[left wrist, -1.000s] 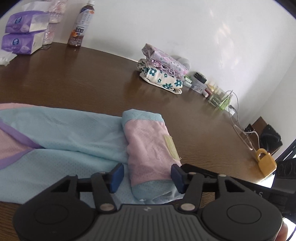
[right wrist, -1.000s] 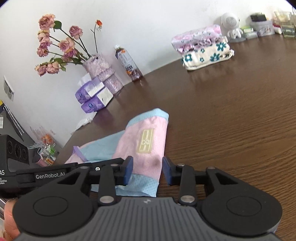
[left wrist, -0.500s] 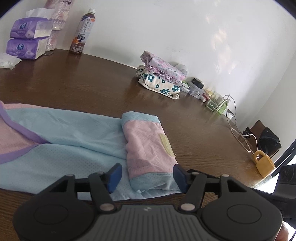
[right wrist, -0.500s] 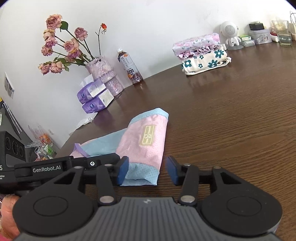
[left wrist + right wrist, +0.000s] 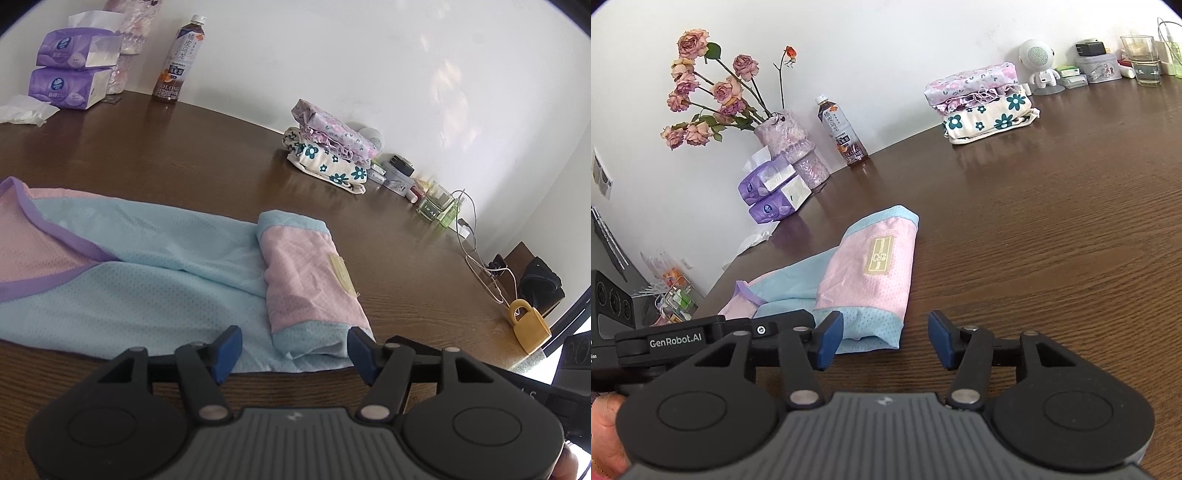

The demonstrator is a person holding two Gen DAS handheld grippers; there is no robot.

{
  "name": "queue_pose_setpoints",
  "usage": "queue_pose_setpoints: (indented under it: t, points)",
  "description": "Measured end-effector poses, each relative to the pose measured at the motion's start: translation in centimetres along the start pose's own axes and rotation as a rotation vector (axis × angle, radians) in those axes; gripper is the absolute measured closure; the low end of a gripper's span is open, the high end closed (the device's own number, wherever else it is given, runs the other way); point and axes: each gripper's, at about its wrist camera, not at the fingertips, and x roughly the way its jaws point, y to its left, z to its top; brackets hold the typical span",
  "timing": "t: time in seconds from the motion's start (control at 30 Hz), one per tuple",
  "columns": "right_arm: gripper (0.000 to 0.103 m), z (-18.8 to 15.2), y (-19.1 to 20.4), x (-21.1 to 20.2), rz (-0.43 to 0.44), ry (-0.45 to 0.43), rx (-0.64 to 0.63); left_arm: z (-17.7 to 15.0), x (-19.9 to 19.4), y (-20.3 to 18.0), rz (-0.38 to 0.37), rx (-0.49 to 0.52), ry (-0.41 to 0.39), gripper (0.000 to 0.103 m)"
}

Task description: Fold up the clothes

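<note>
Mid-fold on the garment [image 5: 155,266], spread on the brown table [image 5: 184,155] with its right end rolled over into a pink flap [image 5: 306,280]. Left gripper [image 5: 291,350] and right gripper [image 5: 884,338] both hovering at the near edge, fingers spread wide, gripping nothing. Next, probably: pinch that flap's two corners and turn it over again. Containers: vase [image 5: 792,147] holding roses [image 5: 713,92]; glass [image 5: 1141,59], contents unclear.

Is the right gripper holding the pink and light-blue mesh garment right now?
No. The right gripper has its jaws apart and empty, hovering just short of the pink and light-blue mesh garment on the wooden table.
</note>
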Motion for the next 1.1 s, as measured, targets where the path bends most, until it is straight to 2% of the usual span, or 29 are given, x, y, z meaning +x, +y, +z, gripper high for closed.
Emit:
queue_pose_setpoints:
  t: [0.7,1.1]
  points:
    - [0.049,0.0,-0.6,0.2,0.002,0.017,0.006,0.0,0.0,-0.3,0.003,0.010,-0.006,0.036]
    - [0.049,0.2,-0.7,1.2,0.011,0.041,0.004,0.3,1.1,-0.2,-0.005,0.021,0.020,0.037]
